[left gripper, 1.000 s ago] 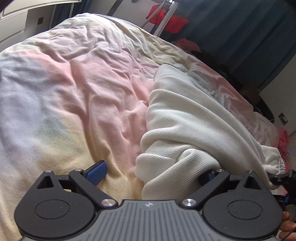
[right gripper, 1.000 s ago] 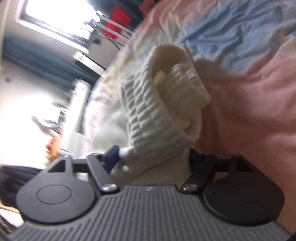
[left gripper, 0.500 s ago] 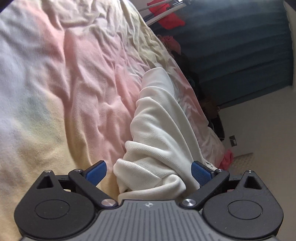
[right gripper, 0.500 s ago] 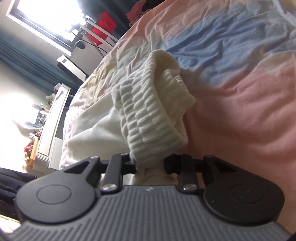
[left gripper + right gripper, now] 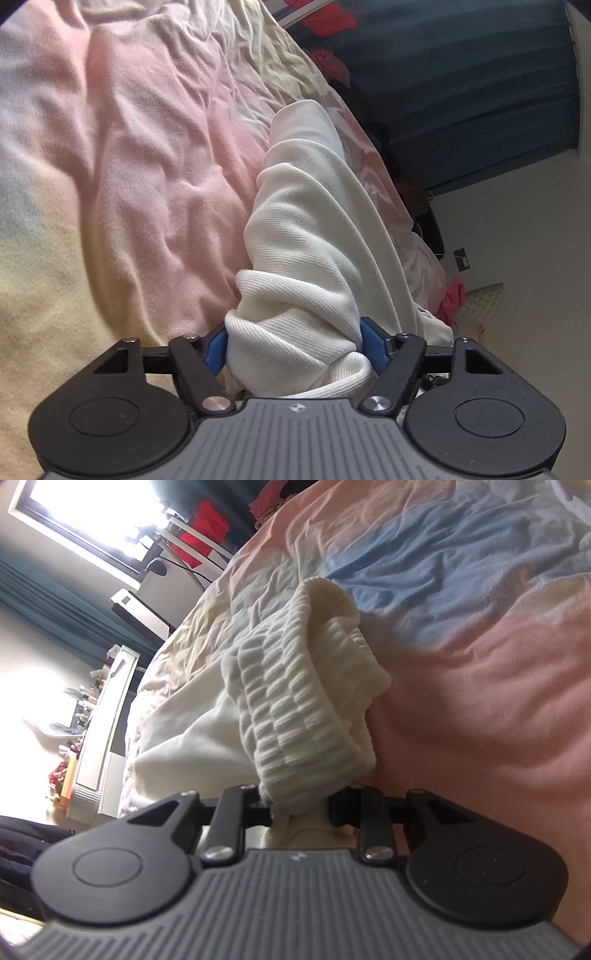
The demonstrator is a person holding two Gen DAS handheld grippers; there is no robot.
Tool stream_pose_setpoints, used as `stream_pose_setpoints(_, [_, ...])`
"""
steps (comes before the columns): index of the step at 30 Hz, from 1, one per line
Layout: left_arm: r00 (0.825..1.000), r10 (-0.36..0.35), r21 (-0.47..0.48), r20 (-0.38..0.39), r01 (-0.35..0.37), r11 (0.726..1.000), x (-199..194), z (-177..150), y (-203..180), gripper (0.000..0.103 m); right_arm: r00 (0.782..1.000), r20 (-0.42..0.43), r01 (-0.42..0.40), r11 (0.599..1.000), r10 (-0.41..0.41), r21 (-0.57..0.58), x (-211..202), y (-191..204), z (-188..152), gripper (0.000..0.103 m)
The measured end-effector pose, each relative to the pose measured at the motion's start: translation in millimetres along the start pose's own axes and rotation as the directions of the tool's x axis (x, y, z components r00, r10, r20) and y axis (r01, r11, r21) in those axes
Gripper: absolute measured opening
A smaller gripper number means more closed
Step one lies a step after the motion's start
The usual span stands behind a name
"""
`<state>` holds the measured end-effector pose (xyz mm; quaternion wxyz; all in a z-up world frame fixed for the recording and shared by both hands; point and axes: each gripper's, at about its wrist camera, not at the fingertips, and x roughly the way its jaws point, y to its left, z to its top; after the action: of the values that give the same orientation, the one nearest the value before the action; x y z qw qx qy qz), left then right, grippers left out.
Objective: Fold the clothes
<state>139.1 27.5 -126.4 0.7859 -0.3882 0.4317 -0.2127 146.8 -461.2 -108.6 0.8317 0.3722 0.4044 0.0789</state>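
Observation:
A white knit garment [image 5: 314, 236] lies bunched on a pastel bedspread [image 5: 129, 177]. My left gripper [image 5: 295, 343] is shut on a thick bunch of its ribbed fabric, the blue pads pressing both sides. In the right wrist view my right gripper [image 5: 301, 806] is shut on the garment's ribbed elastic band [image 5: 303, 716], which bulges up over the fingers. The rest of the white cloth trails left behind the band.
The bedspread [image 5: 480, 635] is rumpled, pink, blue and pale yellow. Dark blue curtains [image 5: 461, 85] and red clothes on a rack [image 5: 201, 522] stand beyond the bed. A white shelf unit [image 5: 103, 716] with small items stands at the bedside under a bright window.
My left gripper closed from wide open onto the bunched white fabric. My right gripper closed onto the ribbed band about half a second ago and holds it.

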Motion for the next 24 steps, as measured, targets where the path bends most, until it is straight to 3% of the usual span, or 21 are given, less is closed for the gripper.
stream_pose_setpoints(4, [1.000,0.000,0.044,0.015,-0.001,0.999,-7.7,1.2,-13.4,0.051,0.998,0.053,-0.033,0.999,0.033,0.000,-23.9,3.9,6.7,0.027])
stream_pose_setpoints(7, [1.000,-0.003,0.081,0.025,0.001,0.997,-15.7,5.4,-35.7,0.047,0.994,0.093,-0.059,0.998,0.058,0.000,-41.8,6.8,11.8,0.025])
stream_pose_setpoints(12, [0.996,-0.083,0.141,0.017,0.080,0.987,-19.2,12.5,-100.6,0.045,0.982,0.159,-0.100,0.995,0.099,-0.004,-71.7,11.6,20.2,0.025])
stream_pose_setpoints(14, [0.996,-0.094,0.147,0.000,0.093,0.985,-0.4,14.7,-132.7,0.045,0.976,0.185,-0.112,0.994,0.111,-0.006,-84.4,12.7,25.1,0.025])
stream_pose_setpoints(18, [0.993,-0.106,0.162,-0.046,0.112,0.980,65.6,29.9,-193.9,0.044,0.969,0.235,-0.074,0.997,0.069,0.014,-117.3,-3.5,70.0,0.025])
stream_pose_setpoints(24, [0.990,-0.107,0.180,-0.097,0.123,0.976,210.7,68.8,-294.0,0.043,0.945,0.324,0.011,0.992,-0.052,0.126,-145.7,-41.8,184.3,0.025])
